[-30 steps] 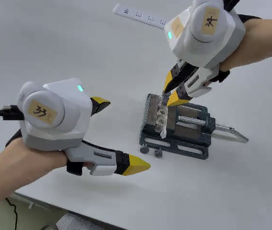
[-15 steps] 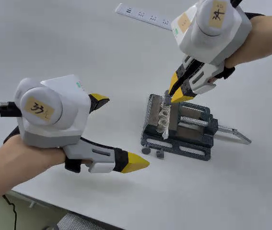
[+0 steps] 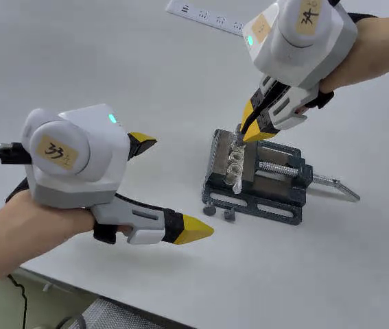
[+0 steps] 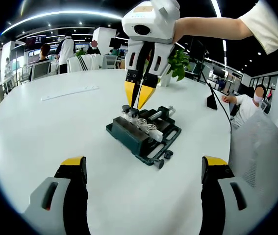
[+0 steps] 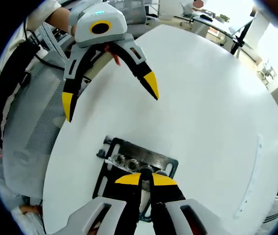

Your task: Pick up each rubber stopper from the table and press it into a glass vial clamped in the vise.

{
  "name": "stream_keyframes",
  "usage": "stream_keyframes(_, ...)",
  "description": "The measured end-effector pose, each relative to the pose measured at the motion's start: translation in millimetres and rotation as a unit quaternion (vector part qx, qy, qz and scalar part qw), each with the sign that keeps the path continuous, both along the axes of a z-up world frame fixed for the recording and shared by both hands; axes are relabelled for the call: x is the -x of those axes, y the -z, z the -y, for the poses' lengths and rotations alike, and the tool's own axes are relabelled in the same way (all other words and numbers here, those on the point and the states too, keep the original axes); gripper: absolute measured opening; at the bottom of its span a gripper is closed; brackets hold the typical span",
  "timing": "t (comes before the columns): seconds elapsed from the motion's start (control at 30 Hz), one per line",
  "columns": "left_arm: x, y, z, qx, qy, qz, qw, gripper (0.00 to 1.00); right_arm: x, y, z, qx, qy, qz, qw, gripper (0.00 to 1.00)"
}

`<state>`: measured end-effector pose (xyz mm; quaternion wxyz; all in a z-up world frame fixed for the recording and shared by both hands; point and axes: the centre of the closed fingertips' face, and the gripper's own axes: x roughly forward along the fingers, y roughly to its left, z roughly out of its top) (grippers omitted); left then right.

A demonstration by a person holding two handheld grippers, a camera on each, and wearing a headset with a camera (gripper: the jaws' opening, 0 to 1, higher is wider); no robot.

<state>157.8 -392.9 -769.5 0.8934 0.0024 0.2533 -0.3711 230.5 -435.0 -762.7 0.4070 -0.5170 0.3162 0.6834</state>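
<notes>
Rubber stoppers (image 3: 209, 211), two loose dark ones, lie on the white table (image 3: 112, 62) right of the left gripper (image 3: 173, 186), which hovers by the table's near edge with jaws wide apart and empty. They rest just beside the near side of the dark vise (image 3: 276, 188), which clamps a row of glass vials (image 3: 234, 166). Over the row's far end the right gripper (image 3: 245, 131) points down, jaws nearly together on a third stopper (image 3: 238, 139) at the end vial's mouth. A power strip (image 3: 201, 14) lies near the far edge.
</notes>
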Motion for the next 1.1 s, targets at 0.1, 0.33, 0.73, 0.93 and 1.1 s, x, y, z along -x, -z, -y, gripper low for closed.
stream_keyframes(0.1,0.2,1.1,-0.3,0.000,0.000,-0.001,1.0000,0.97,-0.5,0.6,0.3,0.001,-0.001,0.002,1.0000,0.01)
stream_keyframes(0.33,1.6,4.8,-0.8,-0.001,0.001,-0.005,1.0000,0.97,-0.5,1.9,-0.1,0.002,0.000,-0.001,1.0000,0.01)
stream_keyframes(0.73,2.0,6.6,1.3,0.001,0.005,-0.007,1.0000,0.96,-2.3,3.8,-0.8,0.017,0.003,-0.005,0.9998,0.01)
stream_keyframes(0.93,2.0,6.5,0.8,0.001,0.005,-0.008,1.0000,0.96,-1.8,3.1,-1.3,0.024,0.004,-0.010,0.9997,0.00)
stream_keyframes(1.1,1.3,6.4,-0.8,0.002,0.003,-0.009,1.0000,0.96,-1.3,2.8,-1.5,0.024,0.005,-0.007,0.9997,0.00)
